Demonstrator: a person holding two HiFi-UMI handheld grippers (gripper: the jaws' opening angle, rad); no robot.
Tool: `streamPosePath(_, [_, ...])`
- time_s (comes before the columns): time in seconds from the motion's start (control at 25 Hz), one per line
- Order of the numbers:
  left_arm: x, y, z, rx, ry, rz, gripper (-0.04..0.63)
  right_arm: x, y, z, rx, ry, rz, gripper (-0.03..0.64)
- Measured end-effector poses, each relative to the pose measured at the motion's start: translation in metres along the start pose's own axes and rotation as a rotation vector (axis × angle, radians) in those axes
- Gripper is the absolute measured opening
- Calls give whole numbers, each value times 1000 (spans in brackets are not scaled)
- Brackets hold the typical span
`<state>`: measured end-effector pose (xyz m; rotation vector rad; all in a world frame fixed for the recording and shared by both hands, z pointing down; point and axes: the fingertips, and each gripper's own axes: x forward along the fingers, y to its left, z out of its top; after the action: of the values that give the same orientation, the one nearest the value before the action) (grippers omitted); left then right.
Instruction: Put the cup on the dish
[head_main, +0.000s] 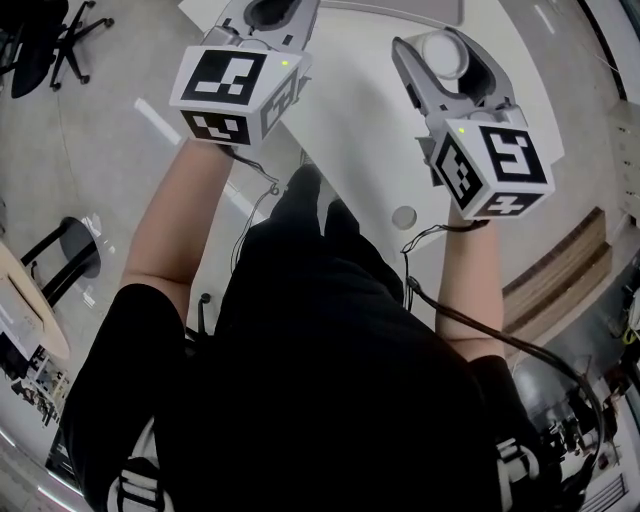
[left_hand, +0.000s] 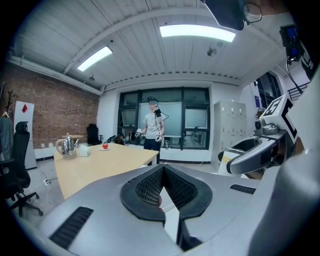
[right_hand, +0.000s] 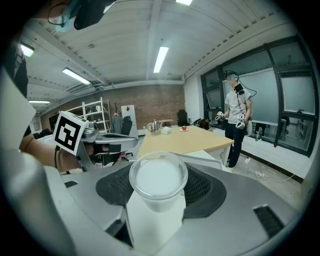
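Locate the cup (right_hand: 158, 177) clamped between the jaws of the right hand-held gripper (head_main: 447, 62), above the white desk (head_main: 350, 110). Note the left hand-held gripper (left_hand: 162, 170) closed tip to tip, empty. Expect no bearing to the dish: absent from every view. Consult the head view for the desk, missing from both gripper views.

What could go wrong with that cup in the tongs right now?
The right tongs hold the cup only by its sides, over the white table. It might slip out, or get squashed if they squeeze harder. No dish shows in any view, so finding the right spot to set it down could be tricky.
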<state>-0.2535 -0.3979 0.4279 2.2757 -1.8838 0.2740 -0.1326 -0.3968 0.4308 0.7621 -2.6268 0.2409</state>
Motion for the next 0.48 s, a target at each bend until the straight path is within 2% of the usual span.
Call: streamPosePath(0.48, [46,21,-24,-24,28,-21,-1,52,-26,-18,27,34,-30,268])
